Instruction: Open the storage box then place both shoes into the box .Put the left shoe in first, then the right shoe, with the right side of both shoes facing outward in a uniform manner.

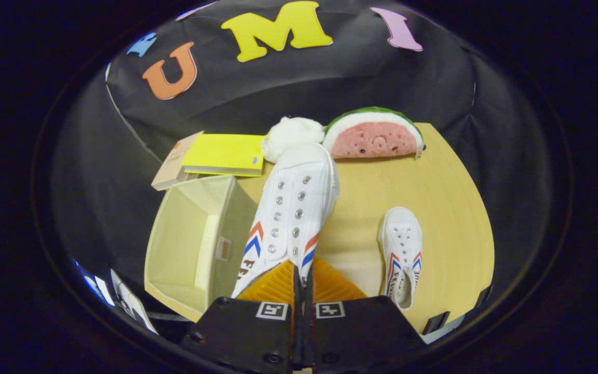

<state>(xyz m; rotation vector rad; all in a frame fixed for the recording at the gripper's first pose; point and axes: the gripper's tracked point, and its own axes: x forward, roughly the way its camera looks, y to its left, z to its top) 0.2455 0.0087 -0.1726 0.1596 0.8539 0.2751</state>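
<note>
Two white shoes are in play: one shoe (293,218) is pinched at its heel end by the gripper (303,278), its toe pointing away toward the upper middle of the frame, and the other shoe (402,254) lies on the wooden surface (449,208) at lower right, well apart from the first. The jaws stand nearly together, clamped on the rear edge of the held shoe, with both fingers pressing on it.

An open storage box (195,244) sits at lower left, just beside the held shoe, its mouth facing up and its inside bare. The step in hand appears to be carrying the first shoe to the box; whether this is the left shoe cannot be told for certain.

Next, the move likely calls for swinging the shoe leftward over the box's rim and lowering it in with its right side turned outward.

The gripper looks down steeply on the surface, held above it, shoe hanging forward from the jaws.

Beyond lie a yellow book (225,154), a fluffy white toy (291,135) and a watermelon cushion (373,135).
</note>
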